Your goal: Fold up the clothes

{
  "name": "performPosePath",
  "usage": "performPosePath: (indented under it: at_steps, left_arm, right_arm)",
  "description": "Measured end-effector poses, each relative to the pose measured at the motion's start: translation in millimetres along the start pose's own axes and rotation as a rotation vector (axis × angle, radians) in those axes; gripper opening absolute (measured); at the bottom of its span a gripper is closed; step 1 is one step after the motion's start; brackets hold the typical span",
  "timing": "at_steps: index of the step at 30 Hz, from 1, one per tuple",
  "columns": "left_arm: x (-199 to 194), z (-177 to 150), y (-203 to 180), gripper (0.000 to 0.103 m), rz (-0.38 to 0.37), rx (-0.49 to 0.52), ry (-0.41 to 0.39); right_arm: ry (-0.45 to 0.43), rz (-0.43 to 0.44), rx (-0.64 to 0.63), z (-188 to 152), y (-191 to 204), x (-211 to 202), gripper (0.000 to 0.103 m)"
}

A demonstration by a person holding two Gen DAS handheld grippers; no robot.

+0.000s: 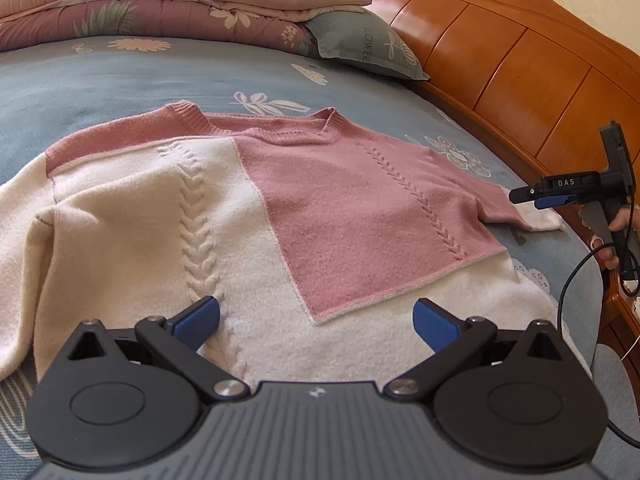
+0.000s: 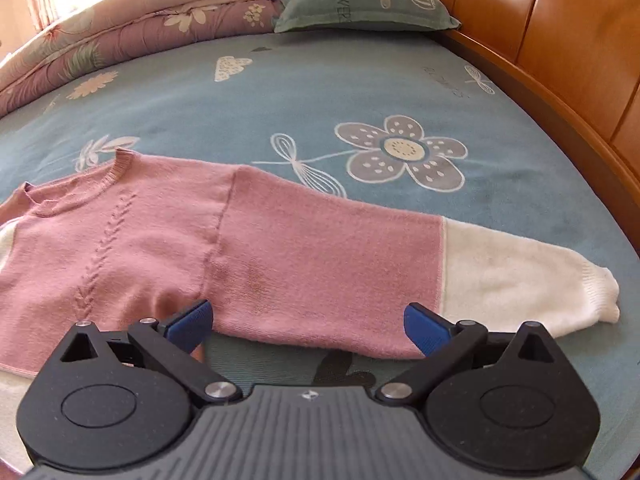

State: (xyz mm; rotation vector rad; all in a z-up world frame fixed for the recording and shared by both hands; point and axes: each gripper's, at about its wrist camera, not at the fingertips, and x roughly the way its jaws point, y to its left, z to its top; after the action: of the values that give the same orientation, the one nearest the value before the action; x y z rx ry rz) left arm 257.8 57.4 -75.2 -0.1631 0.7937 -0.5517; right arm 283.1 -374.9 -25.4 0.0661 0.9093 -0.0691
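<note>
Two hand-held grippers over one pink-and-cream sweater [image 1: 248, 216], spread front-up on a blue floral bedsheet [image 1: 120, 76]. Far left, left wrist view: cream sleeve [image 1: 24, 216] folded inward along the body, rumpled at the fold. Next, cream lower panel with a braided cable rib [image 1: 198, 232] running toward the neckline. In the foreground, left gripper [image 1: 316, 322], blue-padded fingers [image 1: 200, 318] spread wide above the cream hem area, nothing between them. Centre to right: pink panel with a second cable rib, ribbed neckline [image 1: 260, 128] at the far edge. Behind, a folded floral quilt [image 1: 160, 0] and a grey-green pillow [image 1: 360, 40] against a wooden headboard [image 1: 500, 52]. Far right of the same view: right gripper [image 1: 524, 196] seen side-on, held by a hand [image 1: 616, 240], tips just above the cream cuff of the outstretched sleeve; spread of its fingers not readable from this angle. Right wrist view, left to right: pink body and neckline [image 2: 116, 168], shoulder seam, pink sleeve [image 2: 320, 264] laid straight out, cream cuff [image 2: 540, 280] at the far right, flat on the sheet near a printed grey flower [image 2: 400, 152]. Right gripper [image 2: 306, 318] in the foreground, blue pads wide apart over the near edge of the sleeve, gripping nothing.
</note>
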Motion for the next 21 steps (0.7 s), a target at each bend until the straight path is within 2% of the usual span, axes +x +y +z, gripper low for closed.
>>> performPosePath:
  at_steps: [4,6,9,11,17,21]
  left_arm:
    - [-1.6,1.3,7.1,0.102,-0.029,-0.038,-0.006]
    - [-1.6,1.3,9.6,0.102,-0.042,-0.050,-0.009]
    - [-1.4,1.1,12.9,0.102,-0.060,-0.062,-0.019]
    - [-1.5,1.4,15.0,0.102,-0.071,-0.075,-0.022]
    - [1.1,3.5,19.3,0.102,-0.088,-0.097,-0.035]
    - [1.9,4.7,23.6,0.102,-0.101,-0.126,-0.044]
  right_arm:
    - [-0.019,0.096,-0.151,6.4,67.4,-2.6,0.103]
    - [-0.030,0.111,-0.221,0.7,97.8,3.9,0.103]
    - [0.002,0.126,-0.260,-11.5,127.5,23.4,0.103]
    - [0.048,0.125,-0.237,-22.2,133.6,39.0,0.103]
    - [-0.041,0.133,-0.149,-44.5,125.2,43.3,0.103]
    - [-0.043,0.092,-0.123,-44.4,131.6,43.3,0.103]
